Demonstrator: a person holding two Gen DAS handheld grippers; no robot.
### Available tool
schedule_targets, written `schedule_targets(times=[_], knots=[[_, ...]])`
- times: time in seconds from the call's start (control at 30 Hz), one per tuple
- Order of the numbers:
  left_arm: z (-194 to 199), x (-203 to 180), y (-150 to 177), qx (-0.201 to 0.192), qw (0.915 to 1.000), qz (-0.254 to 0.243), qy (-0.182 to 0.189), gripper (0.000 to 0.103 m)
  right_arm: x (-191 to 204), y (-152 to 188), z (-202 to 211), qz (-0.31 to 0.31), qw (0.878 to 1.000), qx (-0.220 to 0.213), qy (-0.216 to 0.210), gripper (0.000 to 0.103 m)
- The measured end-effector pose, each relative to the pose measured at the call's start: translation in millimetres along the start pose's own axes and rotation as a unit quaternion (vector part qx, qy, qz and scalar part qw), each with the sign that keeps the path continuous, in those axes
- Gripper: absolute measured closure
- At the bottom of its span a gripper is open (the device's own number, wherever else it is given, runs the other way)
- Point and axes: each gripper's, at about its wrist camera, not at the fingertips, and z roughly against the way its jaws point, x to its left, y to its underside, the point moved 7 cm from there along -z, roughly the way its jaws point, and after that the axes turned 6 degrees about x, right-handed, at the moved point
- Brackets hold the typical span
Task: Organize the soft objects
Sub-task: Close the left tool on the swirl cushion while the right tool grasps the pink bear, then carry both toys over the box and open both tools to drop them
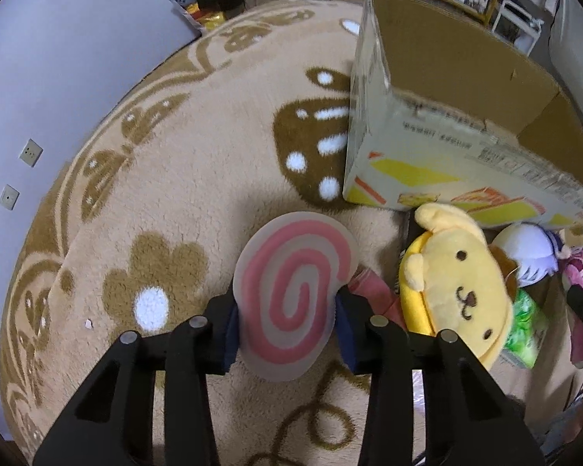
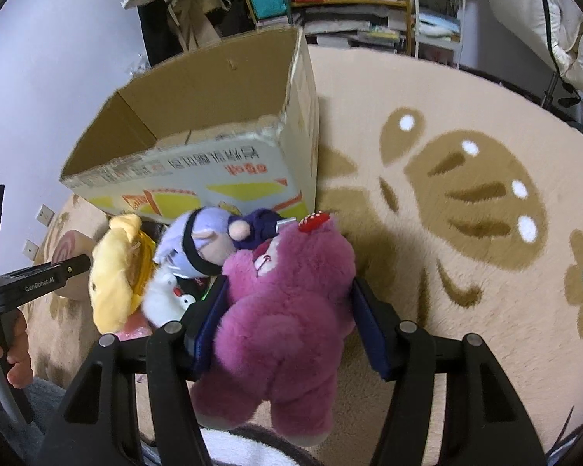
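Observation:
My left gripper [image 1: 287, 322] is shut on a flat round plush with a pink swirl [image 1: 295, 291]; both blue pads press its sides, and it hangs over the beige rug [image 1: 198, 178]. My right gripper [image 2: 287, 326] is shut on a magenta plush bear [image 2: 287, 318], pads at its flanks. An open cardboard box [image 1: 447, 147] [image 2: 198, 124] stands just beyond both. Against its printed front lie a yellow dog plush [image 1: 458, 283] [image 2: 116, 283], a purple-haired doll [image 2: 198, 244] [image 1: 532, 252] and a small white plush [image 2: 167, 299]. The bear's edge [image 1: 579, 272] shows at the far right of the left wrist view.
A green crinkly bag [image 1: 524, 326] lies under the yellow dog. A person's hand [image 2: 15, 353] holds the other gripper's body [image 2: 39, 279] at the left of the right wrist view. Shelves with clutter [image 2: 353, 7] and a white rack [image 2: 439, 19] stand behind the box. A wall with sockets [image 1: 30, 152] borders the rug.

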Motion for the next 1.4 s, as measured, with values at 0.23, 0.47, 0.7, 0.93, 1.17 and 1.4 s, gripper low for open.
schedule_targets(times=[0.23, 0.47, 0.7, 0.93, 1.17, 1.4], knots=[[30, 7, 0, -0.050, 0.9986, 0.013, -0.001, 0.066, -1, -6, 27, -0.004, 0.999, -0.054, -0.002, 0.038], [82, 2, 0, -0.134, 0.9910, -0.003, 0.003, 0.066, 5, -12, 64, 0.004, 0.992, -0.123, -0.011, 0.038], [133, -7, -1, -0.221, 0.9751, -0.022, 0.003, 0.066, 22, -18, 96, 0.036, 0.982, -0.187, -0.014, 0.039], [158, -21, -16, -0.268, 0.9627, -0.039, 0.001, 0.066, 46, -30, 111, 0.083, 0.970, -0.230, 0.001, 0.039], [171, -36, -33, -0.311, 0.9489, -0.052, -0.015, 0.066, 62, -51, 102, 0.105, 0.965, -0.240, -0.001, 0.039], [165, -46, -58, -0.313, 0.9478, -0.060, -0.012, 0.066, 70, -75, 95, 0.113, 0.961, -0.250, -0.018, 0.039]])
